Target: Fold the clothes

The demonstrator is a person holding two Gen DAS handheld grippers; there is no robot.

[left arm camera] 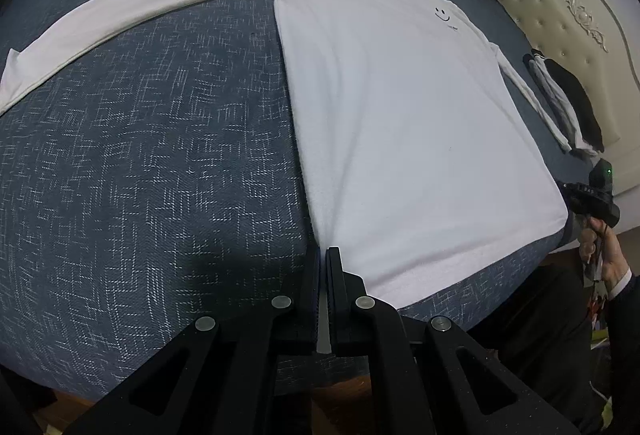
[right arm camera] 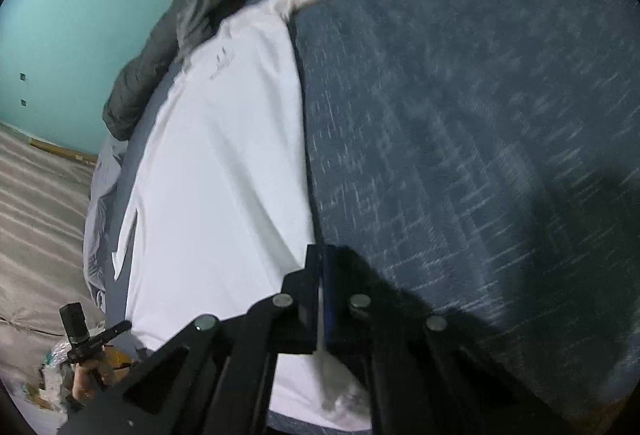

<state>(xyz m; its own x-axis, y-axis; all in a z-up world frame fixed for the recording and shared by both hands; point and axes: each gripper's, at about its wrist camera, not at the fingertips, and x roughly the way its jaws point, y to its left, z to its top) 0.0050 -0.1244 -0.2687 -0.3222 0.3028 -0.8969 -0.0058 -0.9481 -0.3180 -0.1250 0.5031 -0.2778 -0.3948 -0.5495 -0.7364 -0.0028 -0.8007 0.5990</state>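
White long-sleeved shirt (left arm camera: 400, 115) spread flat

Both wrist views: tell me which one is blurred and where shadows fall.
Right wrist view: motion-smeared, bedspread weave streaked, dark shadow beside the right gripper. Left wrist view: sharp, white shirt crisp, soft shadow on the cover by the left gripper; fisheye bends both.

We look steeply down along each claw, close over the bed (left arm camera: 160, 155) edge (one from either hem corner); both views share the white shirt (left arm camera: 400, 115) spread between them.
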